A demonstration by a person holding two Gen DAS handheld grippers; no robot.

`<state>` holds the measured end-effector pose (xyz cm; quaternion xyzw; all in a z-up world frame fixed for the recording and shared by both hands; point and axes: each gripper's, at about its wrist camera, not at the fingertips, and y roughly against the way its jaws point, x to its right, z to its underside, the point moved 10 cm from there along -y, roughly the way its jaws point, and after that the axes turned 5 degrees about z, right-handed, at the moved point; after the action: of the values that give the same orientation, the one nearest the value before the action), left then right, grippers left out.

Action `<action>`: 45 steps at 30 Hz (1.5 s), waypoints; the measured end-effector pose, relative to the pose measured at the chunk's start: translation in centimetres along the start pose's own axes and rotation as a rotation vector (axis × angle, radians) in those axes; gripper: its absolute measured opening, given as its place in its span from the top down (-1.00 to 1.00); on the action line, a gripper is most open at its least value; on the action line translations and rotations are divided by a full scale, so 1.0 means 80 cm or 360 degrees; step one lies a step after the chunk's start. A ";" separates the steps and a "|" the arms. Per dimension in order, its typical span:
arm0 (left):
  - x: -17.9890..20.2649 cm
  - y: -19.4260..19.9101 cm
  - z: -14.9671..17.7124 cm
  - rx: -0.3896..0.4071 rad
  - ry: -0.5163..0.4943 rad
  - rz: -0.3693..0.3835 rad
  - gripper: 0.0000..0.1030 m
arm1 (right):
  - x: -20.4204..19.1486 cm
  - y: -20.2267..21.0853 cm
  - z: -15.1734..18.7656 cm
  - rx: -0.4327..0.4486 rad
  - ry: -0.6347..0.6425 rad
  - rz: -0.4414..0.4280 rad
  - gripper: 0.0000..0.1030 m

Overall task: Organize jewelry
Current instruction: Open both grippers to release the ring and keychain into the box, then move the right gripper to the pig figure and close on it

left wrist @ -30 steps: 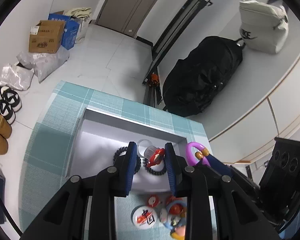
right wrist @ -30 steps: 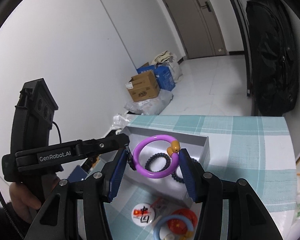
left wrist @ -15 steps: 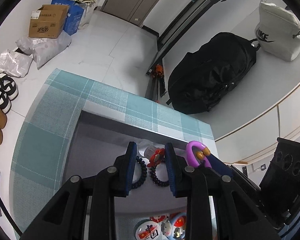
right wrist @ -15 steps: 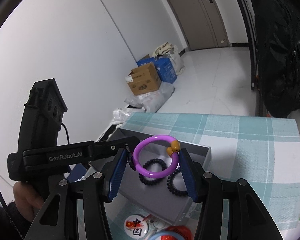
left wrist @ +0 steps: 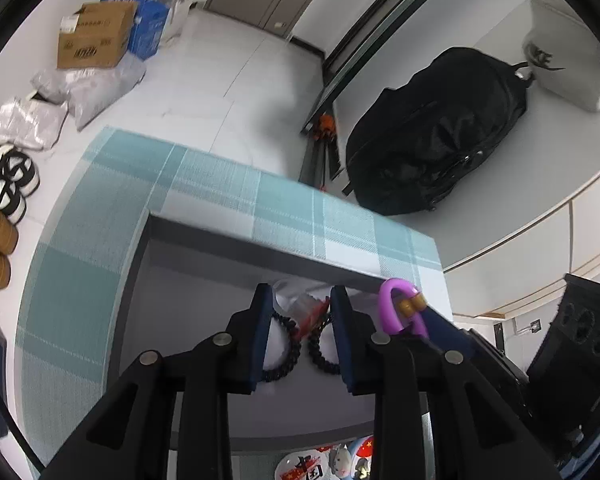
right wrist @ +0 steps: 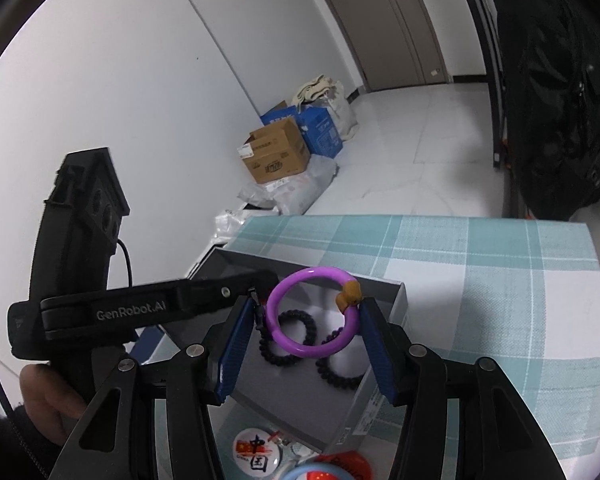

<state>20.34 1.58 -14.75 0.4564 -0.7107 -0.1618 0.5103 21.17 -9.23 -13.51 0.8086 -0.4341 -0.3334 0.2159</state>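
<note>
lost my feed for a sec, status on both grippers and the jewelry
Right hand-held gripper shut on purple ring, over grey box. Left hand-held gripper shut on small bagged red piece. Two black bead bracelets below.

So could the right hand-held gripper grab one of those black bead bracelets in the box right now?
Probably not yet: the right hand-held gripper is already shut on the purple ring. The black bead bracelets lie uncovered in the grey box below, so it would need to drop the ring first.

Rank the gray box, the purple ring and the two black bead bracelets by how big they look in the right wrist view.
1. gray box, clearly largest.
2. purple ring, held nearer the camera by the right gripper, so unsure.
3. left black bead bracelet and right black bead bracelet: look alike.
</note>
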 end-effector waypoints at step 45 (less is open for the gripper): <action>-0.012 0.084 0.124 0.0215 -0.0122 -0.0357 -0.32 | -0.006 0.106 0.124 -0.0041 0.0118 0.0177 -0.66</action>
<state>8.51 3.64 -14.85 0.5597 -0.6835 -0.1870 0.4297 9.03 -13.94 -14.75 0.7923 -0.4656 -0.2963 0.2604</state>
